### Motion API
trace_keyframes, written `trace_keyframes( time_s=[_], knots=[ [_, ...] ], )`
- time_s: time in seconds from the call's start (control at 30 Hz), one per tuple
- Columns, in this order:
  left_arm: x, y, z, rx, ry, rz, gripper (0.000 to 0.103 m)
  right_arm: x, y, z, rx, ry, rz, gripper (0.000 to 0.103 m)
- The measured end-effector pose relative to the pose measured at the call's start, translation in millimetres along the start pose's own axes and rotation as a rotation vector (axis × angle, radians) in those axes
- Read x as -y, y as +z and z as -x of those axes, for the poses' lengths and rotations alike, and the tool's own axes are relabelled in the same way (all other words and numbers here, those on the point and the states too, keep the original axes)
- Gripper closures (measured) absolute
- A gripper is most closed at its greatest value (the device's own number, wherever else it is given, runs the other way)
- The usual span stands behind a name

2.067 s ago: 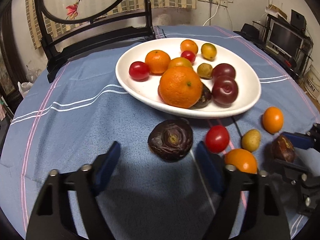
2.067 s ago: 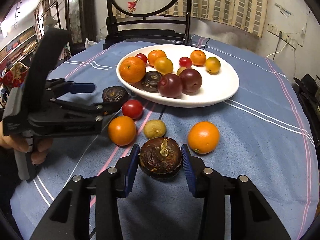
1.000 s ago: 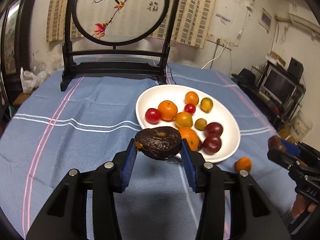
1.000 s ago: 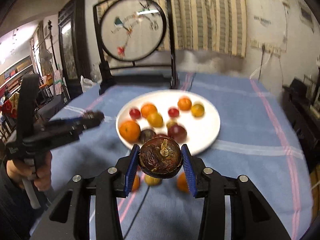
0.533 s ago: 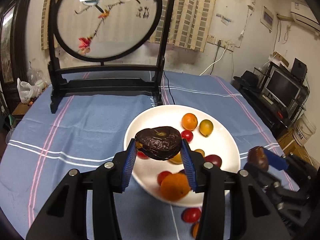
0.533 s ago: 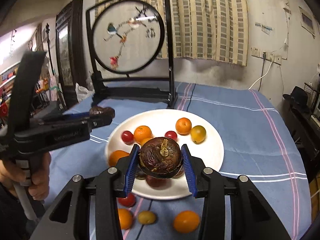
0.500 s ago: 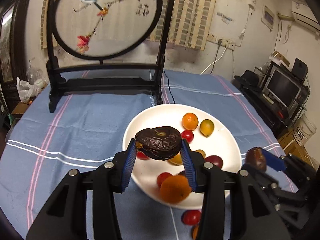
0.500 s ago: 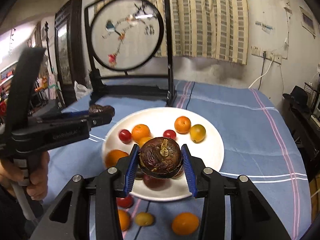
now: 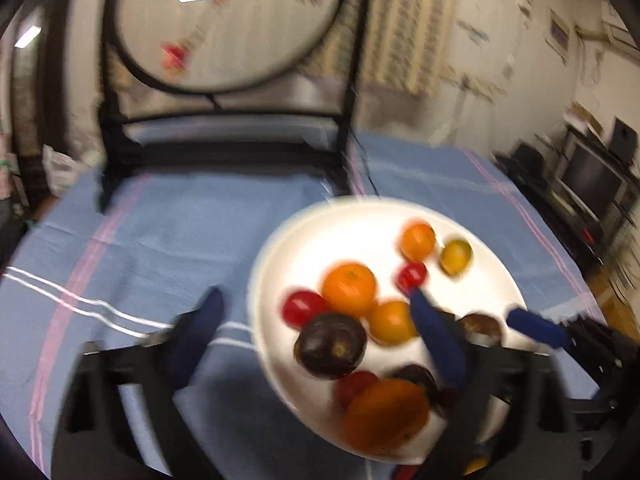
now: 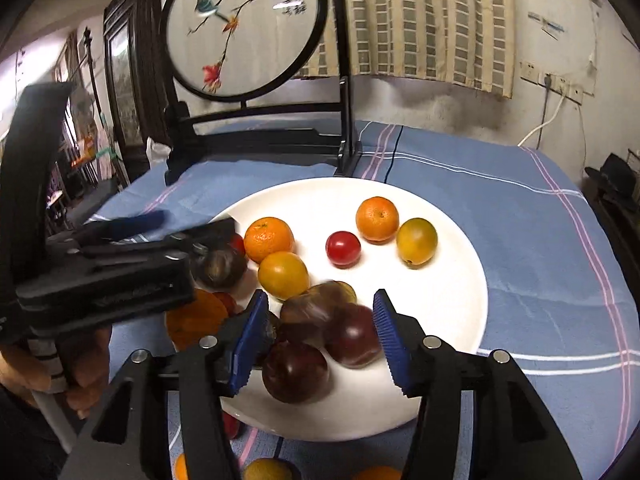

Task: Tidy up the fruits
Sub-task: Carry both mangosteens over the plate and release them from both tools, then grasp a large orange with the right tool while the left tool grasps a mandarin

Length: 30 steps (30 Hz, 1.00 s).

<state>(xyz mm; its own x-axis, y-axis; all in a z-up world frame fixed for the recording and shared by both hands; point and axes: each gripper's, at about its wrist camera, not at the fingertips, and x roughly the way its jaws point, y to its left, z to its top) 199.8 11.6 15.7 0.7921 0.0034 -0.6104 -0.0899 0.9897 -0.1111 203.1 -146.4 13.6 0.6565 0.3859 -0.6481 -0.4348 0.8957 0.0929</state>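
Note:
A white plate (image 9: pixel 352 220) (image 10: pixel 452 304) holds several oranges, tomatoes and dark fruits. My left gripper (image 9: pixel 316 328) is open above the plate's near-left side. The dark wrinkled fruit (image 9: pixel 330 345) it held is loose between its fingers, over the plate, blurred; it also shows in the right wrist view (image 10: pixel 218 268). My right gripper (image 10: pixel 318 336) is open above the plate's near side. A second dark wrinkled fruit (image 10: pixel 316 312), blurred, is loose between its fingers among dark plums (image 10: pixel 295 372). In the left wrist view the right gripper (image 9: pixel 480 326) has that fruit between its fingers.
A round embroidered screen on a black stand (image 10: pixel 244 28) stands at the back of the blue-clothed table (image 10: pixel 540 220). Loose fruits lie on the cloth in front of the plate (image 10: pixel 266 470). A shelf with a monitor (image 9: pixel 592 184) is at the right.
Both grippers have opened and let go of their dark fruits over the plate. Both have moved closer to the plate; the left view is blurred by motion.

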Motion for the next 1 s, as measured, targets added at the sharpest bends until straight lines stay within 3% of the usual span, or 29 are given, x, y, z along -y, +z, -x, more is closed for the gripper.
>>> trace_keyframes(
  time_s=[0.1, 0.3, 0.5, 0.7, 1.0],
  knots=[
    [-6, 7, 9, -0.006, -0.045, 0.032, 0.010, 8, -2, 12, 0.017, 0.004, -0.031, 0.048],
    [-3, 5, 22, 0.002, -0.029, 0.009, 0.010, 24, -17, 40, 0.049, -0.015, -0.087, 0.047],
    [5, -13, 43, -0.006, -0.044, -0.014, 0.010, 35, -44, 55, 0.032, -0.029, -0.161, 0.044],
    [8, -40, 76, 0.009, -0.072, -0.034, 0.008, 34, -63, 68, 0.036, -0.059, -0.144, 0.044],
    [12, -78, 78, -0.066, -0.084, -0.076, 0.008, 20, -86, 49, -0.102, -0.100, -0.087, 0.044]
  ],
)
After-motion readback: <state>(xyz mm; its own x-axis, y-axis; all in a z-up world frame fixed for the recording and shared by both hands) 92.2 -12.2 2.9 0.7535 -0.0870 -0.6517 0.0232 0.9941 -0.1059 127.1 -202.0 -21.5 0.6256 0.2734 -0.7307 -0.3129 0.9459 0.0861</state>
